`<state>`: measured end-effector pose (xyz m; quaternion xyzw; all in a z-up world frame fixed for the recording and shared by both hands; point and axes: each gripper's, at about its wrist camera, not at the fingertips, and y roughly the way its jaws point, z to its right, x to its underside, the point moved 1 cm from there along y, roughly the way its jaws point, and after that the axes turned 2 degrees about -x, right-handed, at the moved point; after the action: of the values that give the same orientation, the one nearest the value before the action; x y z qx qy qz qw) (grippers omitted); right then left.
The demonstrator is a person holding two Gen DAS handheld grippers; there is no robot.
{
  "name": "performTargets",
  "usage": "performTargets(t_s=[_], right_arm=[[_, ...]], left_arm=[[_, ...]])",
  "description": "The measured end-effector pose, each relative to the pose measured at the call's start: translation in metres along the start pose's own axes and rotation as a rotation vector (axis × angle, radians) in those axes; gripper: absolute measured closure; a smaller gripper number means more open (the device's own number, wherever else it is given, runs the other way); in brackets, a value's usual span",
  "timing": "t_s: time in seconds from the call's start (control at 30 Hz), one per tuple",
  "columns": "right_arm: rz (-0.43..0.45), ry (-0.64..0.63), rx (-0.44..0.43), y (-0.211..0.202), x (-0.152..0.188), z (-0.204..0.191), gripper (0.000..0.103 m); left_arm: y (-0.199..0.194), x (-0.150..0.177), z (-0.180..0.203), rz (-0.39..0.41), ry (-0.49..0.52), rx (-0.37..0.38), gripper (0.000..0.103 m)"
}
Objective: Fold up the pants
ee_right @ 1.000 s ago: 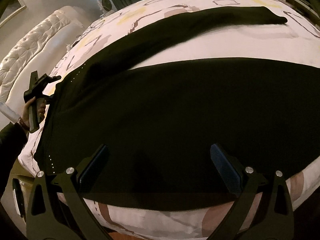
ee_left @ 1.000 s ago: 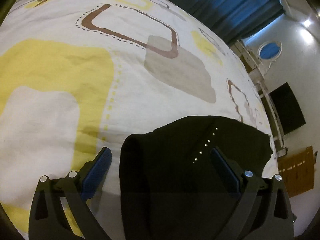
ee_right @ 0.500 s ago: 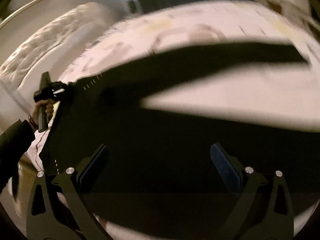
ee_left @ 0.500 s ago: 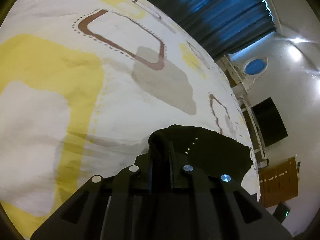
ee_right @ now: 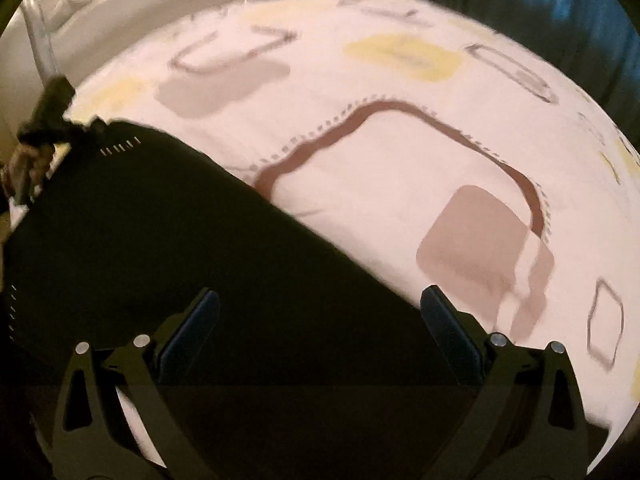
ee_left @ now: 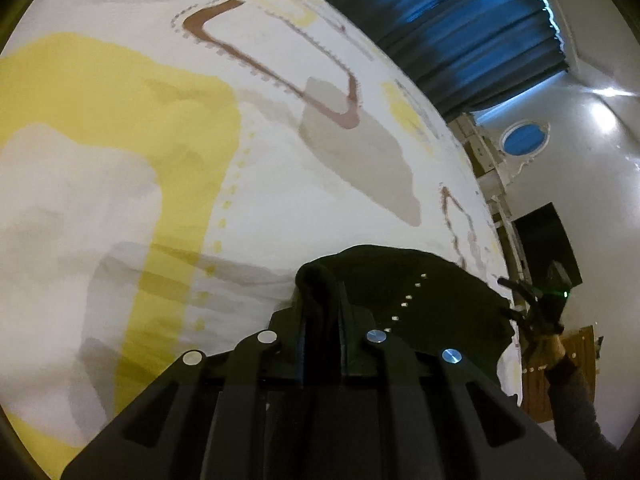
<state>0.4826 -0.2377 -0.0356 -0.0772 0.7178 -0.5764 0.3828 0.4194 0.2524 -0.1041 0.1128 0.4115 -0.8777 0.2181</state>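
Observation:
The black pants [ee_right: 168, 248] lie on the patterned bed cover, filling the lower left of the right wrist view, with small white studs near the waist. My left gripper [ee_left: 322, 300] is shut on a bunched fold at a corner of the pants [ee_left: 416, 304]. It also shows in the right wrist view [ee_right: 52, 120] at the far left, at the pants' corner. My right gripper [ee_right: 320, 320] is open, its blue pads either side of the pants' near edge. It shows small in the left wrist view [ee_left: 532, 304].
The white bed cover [ee_left: 160, 184] with yellow, brown and grey shapes spreads ahead. Dark blue curtains [ee_left: 460, 28] hang behind the bed. A tufted headboard [ee_right: 100, 20] is at the back left. A dark screen [ee_left: 544, 236] and a wooden cabinet [ee_left: 560, 368] stand at the right.
My left gripper closed on the pants' corner fold a second ago and still holds it. My right gripper swung right along the pants, so more bare bed cover shows; it stays open.

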Motion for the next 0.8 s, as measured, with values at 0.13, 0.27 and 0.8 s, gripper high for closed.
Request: performTargets(t_s=[0.13,0.27,0.8], right_arm=[[-0.133,-0.053,-0.054,0.033,-0.005,0.006,0.027],[-0.167,-0.103,-0.043,0.043,-0.011,0.003,0.025],[0.132,-0.111,0.209,-0.080,0.037,-0.079,0.093]], left_arm=[[0.005,-0.005,-0.003,-0.023,0.009,-0.007,0.087],[0.009,-0.011,-0.008,-0.054,-0.015,0.016,0.086],[-0.066,0.009,0.037,0.117,0.049,0.169,0.092]])
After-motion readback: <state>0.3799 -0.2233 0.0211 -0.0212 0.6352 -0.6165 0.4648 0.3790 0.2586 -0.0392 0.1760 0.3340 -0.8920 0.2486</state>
